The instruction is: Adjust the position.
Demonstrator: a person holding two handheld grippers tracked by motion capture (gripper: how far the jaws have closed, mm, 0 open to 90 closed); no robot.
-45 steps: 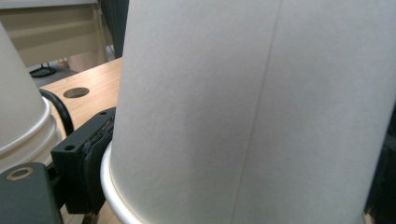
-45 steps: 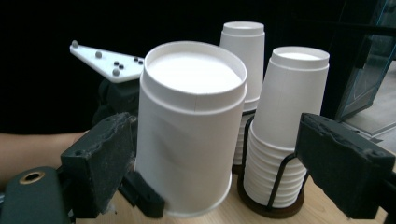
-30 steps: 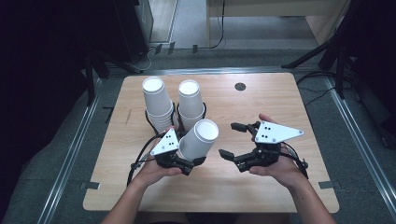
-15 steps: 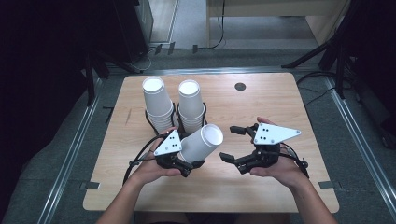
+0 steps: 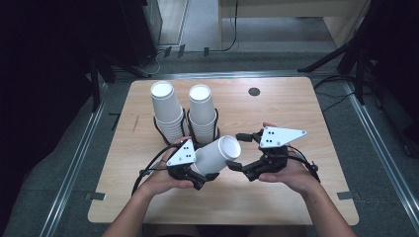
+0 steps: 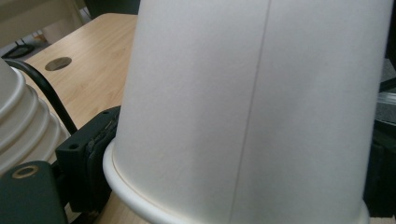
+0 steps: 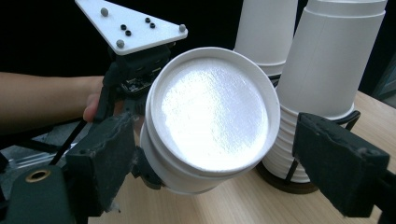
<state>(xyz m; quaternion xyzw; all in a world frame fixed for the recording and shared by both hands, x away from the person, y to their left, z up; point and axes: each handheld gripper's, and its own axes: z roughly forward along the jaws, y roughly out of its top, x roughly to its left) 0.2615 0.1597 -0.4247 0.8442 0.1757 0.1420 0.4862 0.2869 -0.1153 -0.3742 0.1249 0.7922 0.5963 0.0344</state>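
1. Your left gripper (image 5: 200, 174) has its fingers clamped on a white cup (image 5: 217, 155), holding it tilted above the worktop (image 5: 296, 207), base end pointing at the right gripper.
2. Your right gripper (image 5: 238, 152) has its fingers apart, one either side of the cup's base end; not pressing on it. The gap narrowed a moment ago, then eased back a little.
3. Two cup stacks (image 5: 168, 111) stand in black holders just behind the held cup.
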